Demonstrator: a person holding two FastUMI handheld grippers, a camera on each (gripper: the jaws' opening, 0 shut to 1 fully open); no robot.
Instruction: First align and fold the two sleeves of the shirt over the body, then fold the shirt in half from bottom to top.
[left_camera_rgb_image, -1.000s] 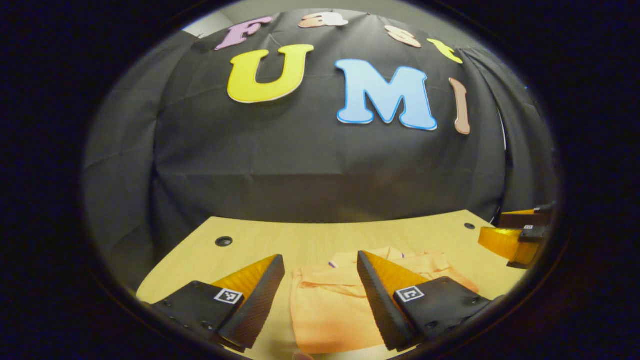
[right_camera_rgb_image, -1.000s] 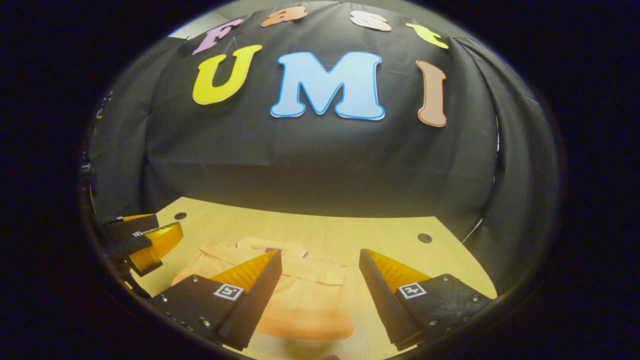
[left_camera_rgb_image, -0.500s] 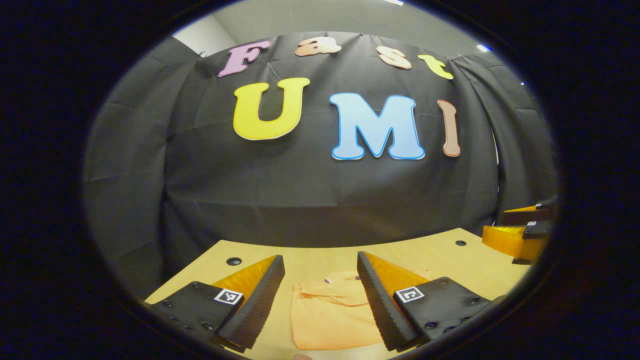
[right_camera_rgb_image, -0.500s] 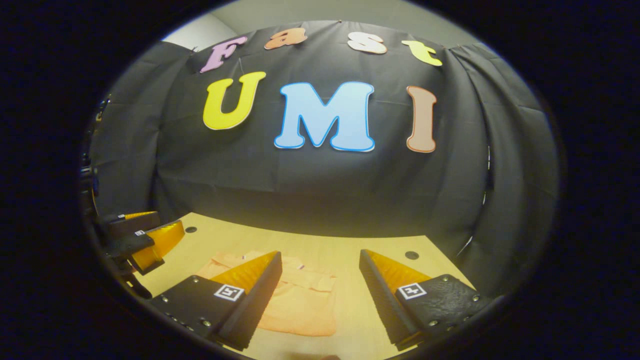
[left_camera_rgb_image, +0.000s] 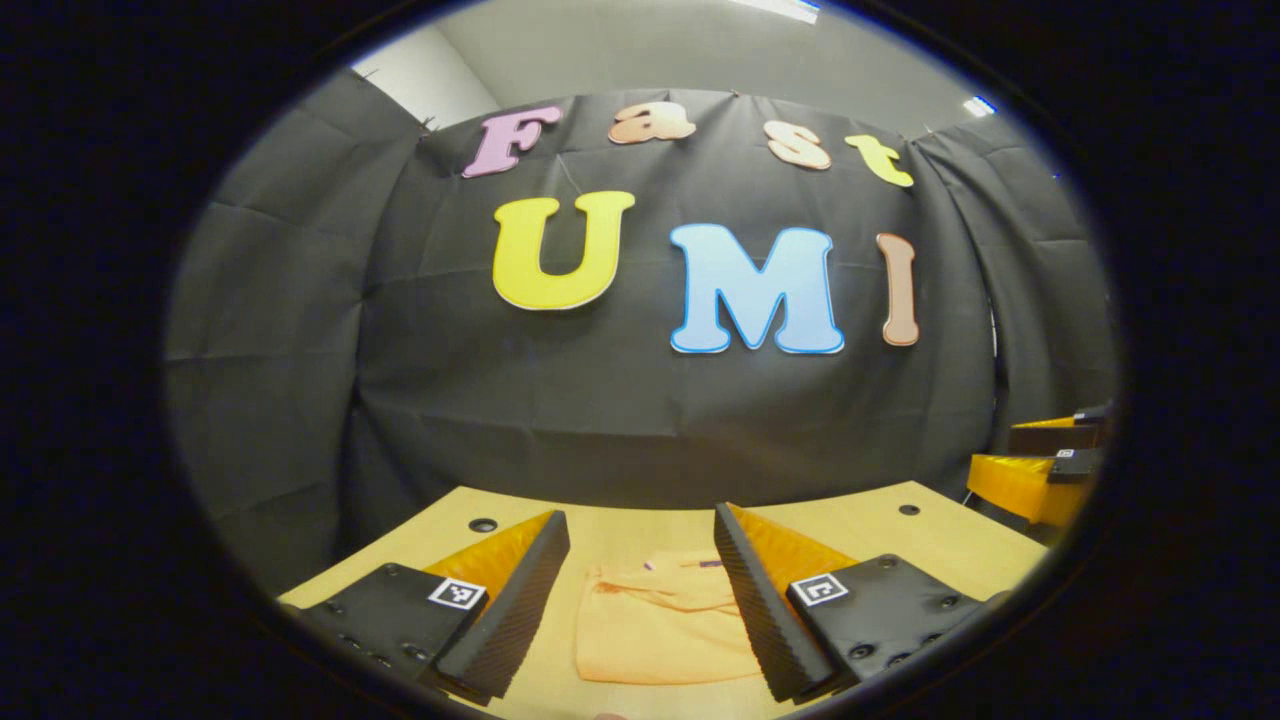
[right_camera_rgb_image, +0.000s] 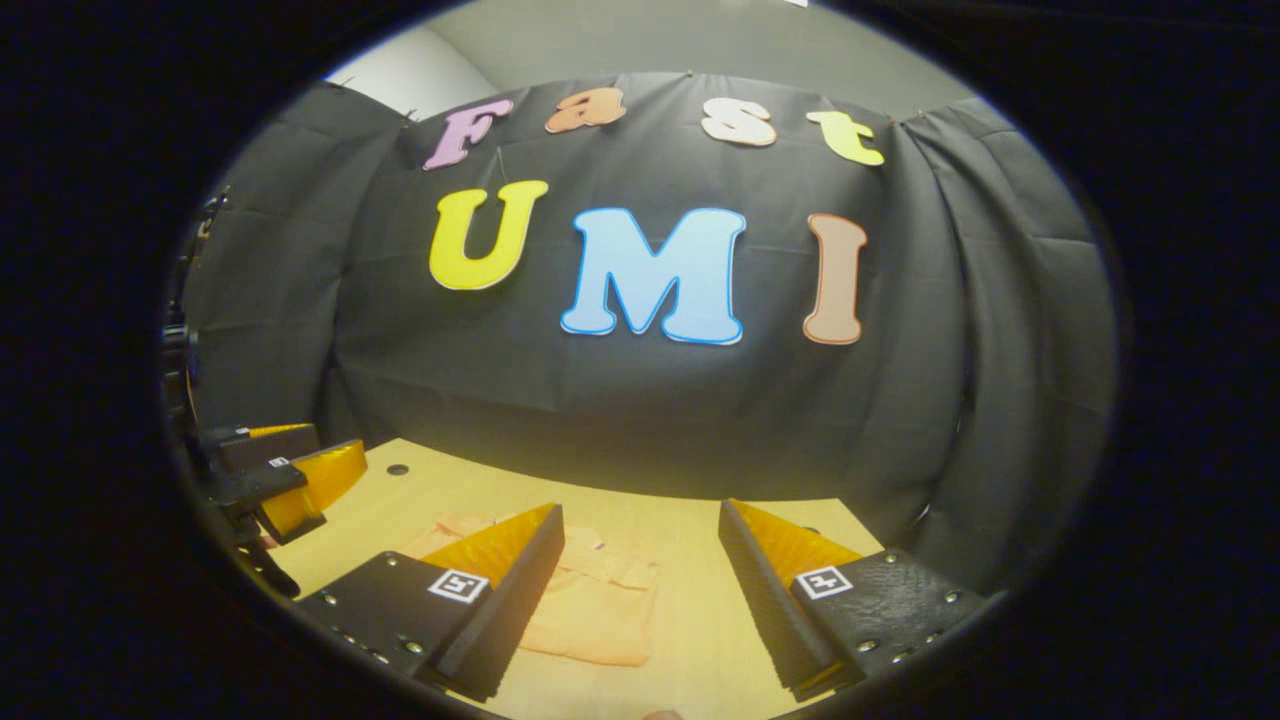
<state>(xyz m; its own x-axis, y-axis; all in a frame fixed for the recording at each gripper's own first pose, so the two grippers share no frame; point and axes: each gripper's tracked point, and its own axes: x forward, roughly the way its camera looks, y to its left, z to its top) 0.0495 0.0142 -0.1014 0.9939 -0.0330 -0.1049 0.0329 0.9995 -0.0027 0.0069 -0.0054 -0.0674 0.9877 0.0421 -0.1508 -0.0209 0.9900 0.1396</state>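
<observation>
Both tools gape above folded shirt (left_camera_rgb_image: 660, 635) on wooden table (left_camera_rgb_image: 930, 535)

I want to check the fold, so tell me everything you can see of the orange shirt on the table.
The shirt is light orange, soft-looking cloth, lying flat on the wooden table as a compact, roughly rectangular bundle. Its collar end points toward the booth wall, with small dark marks near it. Folded layers show across the top. Neither the left gripper nor the right gripper touches it; both are open.

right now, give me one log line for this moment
shirt: folded, flat on table | left gripper: open, off shirt | right gripper: open, off shirt
</observation>
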